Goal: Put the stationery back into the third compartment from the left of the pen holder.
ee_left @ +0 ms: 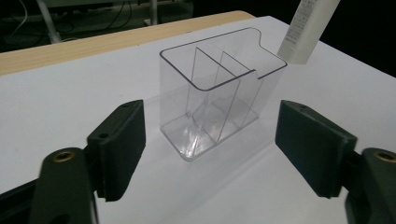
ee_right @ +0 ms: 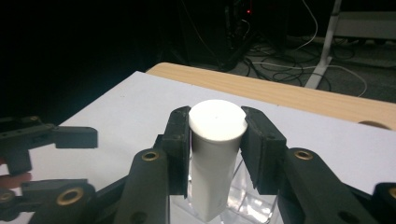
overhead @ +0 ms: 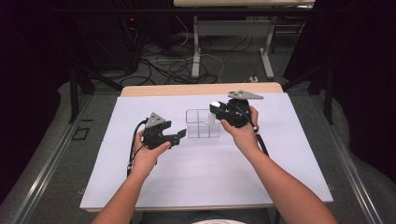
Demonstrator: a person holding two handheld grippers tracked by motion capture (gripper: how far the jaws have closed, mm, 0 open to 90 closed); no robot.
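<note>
High view, left of centre: we note the left gripper held low over the white table sheet, jaws spread wide and holding nothing, pointing right at the clear divided organizer. The left gripper view puts the organizer mid-frame between the parted jaws, not touching either. Right of centre, the right gripper is closed on a white tube, cap up, lower end dipping into the organizer's right end.
</note>
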